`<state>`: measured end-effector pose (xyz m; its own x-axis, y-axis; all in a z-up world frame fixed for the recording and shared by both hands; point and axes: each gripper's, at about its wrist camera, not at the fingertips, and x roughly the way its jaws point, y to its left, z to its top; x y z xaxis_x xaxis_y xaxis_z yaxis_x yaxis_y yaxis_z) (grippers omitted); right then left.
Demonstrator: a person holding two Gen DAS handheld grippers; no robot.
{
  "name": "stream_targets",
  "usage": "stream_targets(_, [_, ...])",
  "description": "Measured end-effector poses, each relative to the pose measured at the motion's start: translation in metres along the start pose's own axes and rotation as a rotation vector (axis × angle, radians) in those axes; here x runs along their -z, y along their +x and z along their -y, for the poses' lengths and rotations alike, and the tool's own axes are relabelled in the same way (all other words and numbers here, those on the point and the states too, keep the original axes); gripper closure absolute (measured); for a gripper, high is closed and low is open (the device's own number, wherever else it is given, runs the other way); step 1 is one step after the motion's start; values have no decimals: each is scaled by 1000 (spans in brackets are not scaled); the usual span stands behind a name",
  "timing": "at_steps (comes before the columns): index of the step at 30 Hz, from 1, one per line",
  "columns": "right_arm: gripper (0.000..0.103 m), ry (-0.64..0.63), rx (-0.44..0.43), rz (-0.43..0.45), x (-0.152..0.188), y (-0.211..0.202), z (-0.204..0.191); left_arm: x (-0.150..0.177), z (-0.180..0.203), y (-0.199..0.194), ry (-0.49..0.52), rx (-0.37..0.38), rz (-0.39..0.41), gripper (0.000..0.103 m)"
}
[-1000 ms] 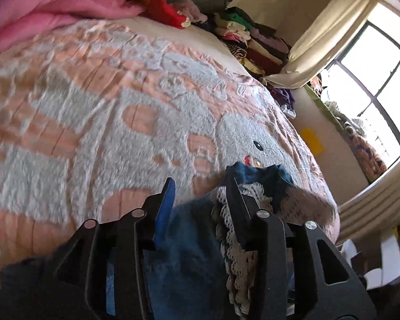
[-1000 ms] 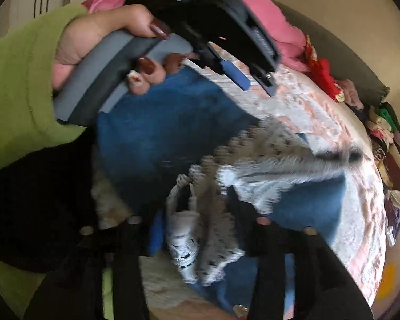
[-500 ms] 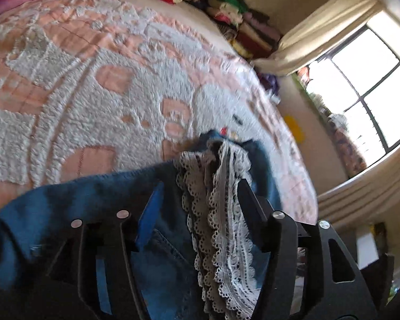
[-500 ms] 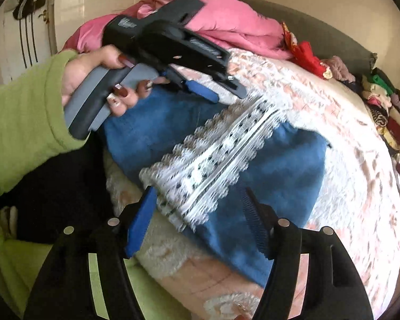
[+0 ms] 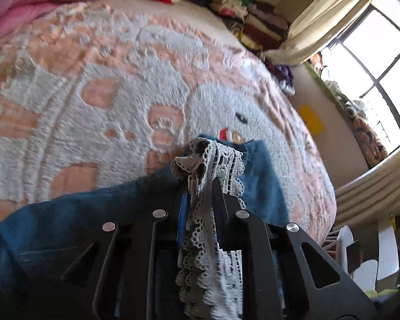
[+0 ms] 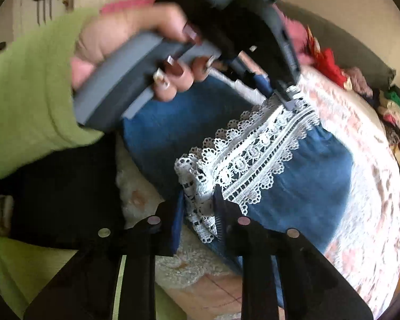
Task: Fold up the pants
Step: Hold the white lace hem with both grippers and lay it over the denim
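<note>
Blue denim pants [image 5: 264, 184] with a white lace hem band [image 5: 218, 160] lie on the near part of the bed. My left gripper [image 5: 200, 186] is shut on one end of the lace band, which bunches between its fingers. In the right wrist view the pants [image 6: 314, 176] spread across the bed corner, and my right gripper [image 6: 198, 194] is shut on the near end of the lace band [image 6: 256, 157]. The left gripper [image 6: 282, 93], held by a hand in a green sleeve, pinches the far end of the band.
The bed carries a pink and white fluffy blanket [image 5: 106, 85]. A pink duvet [image 5: 40, 2] and stacks of folded clothes [image 5: 242, 16] lie at the far side. A window [image 5: 378, 64] with curtains is on the right. The bed edge [image 6: 205, 280] is just below my right gripper.
Both grippers were open around the lace band half a second ago; now both have shut on it. The left gripper has moved onto the band's far end.
</note>
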<state>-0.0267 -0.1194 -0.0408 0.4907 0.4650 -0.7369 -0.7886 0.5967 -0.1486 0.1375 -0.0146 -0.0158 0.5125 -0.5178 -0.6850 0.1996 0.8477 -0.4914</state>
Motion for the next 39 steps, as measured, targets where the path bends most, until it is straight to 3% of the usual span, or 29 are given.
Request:
stream_targets(2, [83, -11, -16, 18, -4, 0, -2, 1, -6, -5, -4, -13, 21, 93])
stream_targets(5, [81, -9, -39, -35, -3, 20, -3, 3, -13, 9, -5, -50, -10, 91])
stream_targets(12, [72, 47, -102, -28, -6, 16, 4, 10, -24, 5, -12, -80, 12, 70])
stream_targets(17, [66, 187, -102, 55, 1, -21, 37, 18, -9, -29, 69, -139, 78, 71])
stream_targets(20, [66, 272, -40, 54, 10, -28, 64, 30, 4, -46, 114, -144, 85, 84])
stream_targets(25, [66, 353, -22, 9, 22, -21, 87, 69, 35, -40, 216, -129, -14, 87])
stream_targets(29, [68, 353, 20, -101, 43, -10, 78, 101, 46, -14, 303, -223, -153, 84])
stream_targets(31, [69, 364, 38, -139, 56, -4, 80, 104, 46, -12, 307, -230, -164, 84])
stream_targets(39, [67, 414, 22, -107, 70, -11, 82, 110, 43, -19, 272, -222, -156, 84])
